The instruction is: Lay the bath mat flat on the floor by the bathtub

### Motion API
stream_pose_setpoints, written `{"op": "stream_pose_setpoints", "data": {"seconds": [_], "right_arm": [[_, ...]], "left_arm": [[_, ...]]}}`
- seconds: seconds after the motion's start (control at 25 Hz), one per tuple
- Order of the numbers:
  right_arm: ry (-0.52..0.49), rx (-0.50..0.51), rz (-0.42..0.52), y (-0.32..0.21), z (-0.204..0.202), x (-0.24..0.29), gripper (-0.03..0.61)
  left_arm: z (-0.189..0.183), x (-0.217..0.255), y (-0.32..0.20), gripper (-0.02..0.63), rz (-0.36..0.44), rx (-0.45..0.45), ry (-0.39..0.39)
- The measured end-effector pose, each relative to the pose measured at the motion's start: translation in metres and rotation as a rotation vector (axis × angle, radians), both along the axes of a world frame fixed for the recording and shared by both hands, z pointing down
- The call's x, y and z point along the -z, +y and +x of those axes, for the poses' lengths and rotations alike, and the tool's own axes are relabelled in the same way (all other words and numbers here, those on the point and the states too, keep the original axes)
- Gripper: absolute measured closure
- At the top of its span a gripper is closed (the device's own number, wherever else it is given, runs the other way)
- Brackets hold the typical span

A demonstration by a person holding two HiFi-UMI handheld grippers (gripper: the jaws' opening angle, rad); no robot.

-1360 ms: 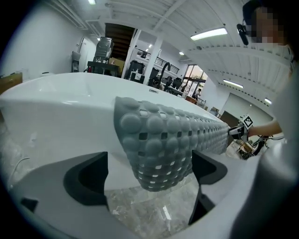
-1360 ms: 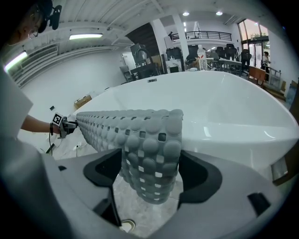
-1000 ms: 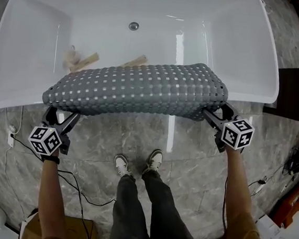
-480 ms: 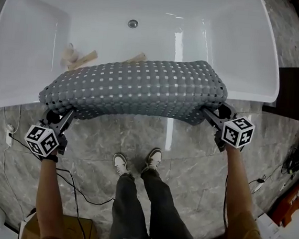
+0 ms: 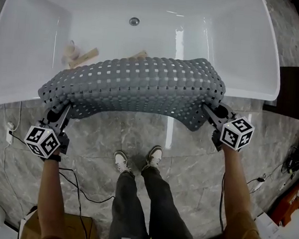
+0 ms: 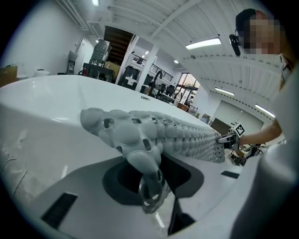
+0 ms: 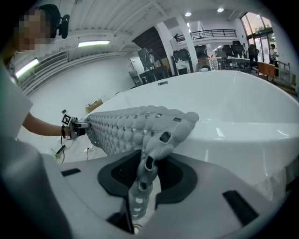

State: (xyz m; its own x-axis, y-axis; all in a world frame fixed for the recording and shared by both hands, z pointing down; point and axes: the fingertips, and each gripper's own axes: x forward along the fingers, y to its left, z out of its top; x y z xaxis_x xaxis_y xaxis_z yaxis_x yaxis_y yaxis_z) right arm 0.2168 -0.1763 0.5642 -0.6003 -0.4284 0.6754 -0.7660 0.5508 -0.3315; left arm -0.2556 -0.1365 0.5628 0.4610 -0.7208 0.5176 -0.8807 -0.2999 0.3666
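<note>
Two handheld grippers meet a grey bath mat (image 5: 137,86) at its short ends. The left gripper (image 5: 60,114) is closing its jaws on the near left corner and the right gripper (image 5: 213,113) on the near right corner, each already pinching the rubbery edge. The mat's long axis runs left to right between them, draped over the near rim of the white bathtub (image 5: 31,36), above the marble floor (image 5: 101,132) where the person stands. Neither hand looks nearer. It is a soft lattice of raised bumps and square holes.
</note>
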Motion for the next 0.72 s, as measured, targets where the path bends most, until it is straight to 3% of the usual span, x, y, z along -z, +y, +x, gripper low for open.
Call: {"op": "stream_pose_setpoints", "data": {"seconds": [0.12,0.4,0.72], "right_arm": [[0.009,0.007,0.041,0.002,-0.005,0.010,0.515],[0.034,0.036,0.094,0.009,-0.012,0.031,0.523],[0.011,0.009,0.122,0.025,-0.006,0.067,0.523]], "left_arm": [[0.004,0.009,0.003,0.515,0.019,-0.007,-0.001],[0.005,0.023,0.007,0.546,0.040,0.010,0.007],[0.018,0.057,0.016,0.549,0.065,-0.028,-0.004]]}}
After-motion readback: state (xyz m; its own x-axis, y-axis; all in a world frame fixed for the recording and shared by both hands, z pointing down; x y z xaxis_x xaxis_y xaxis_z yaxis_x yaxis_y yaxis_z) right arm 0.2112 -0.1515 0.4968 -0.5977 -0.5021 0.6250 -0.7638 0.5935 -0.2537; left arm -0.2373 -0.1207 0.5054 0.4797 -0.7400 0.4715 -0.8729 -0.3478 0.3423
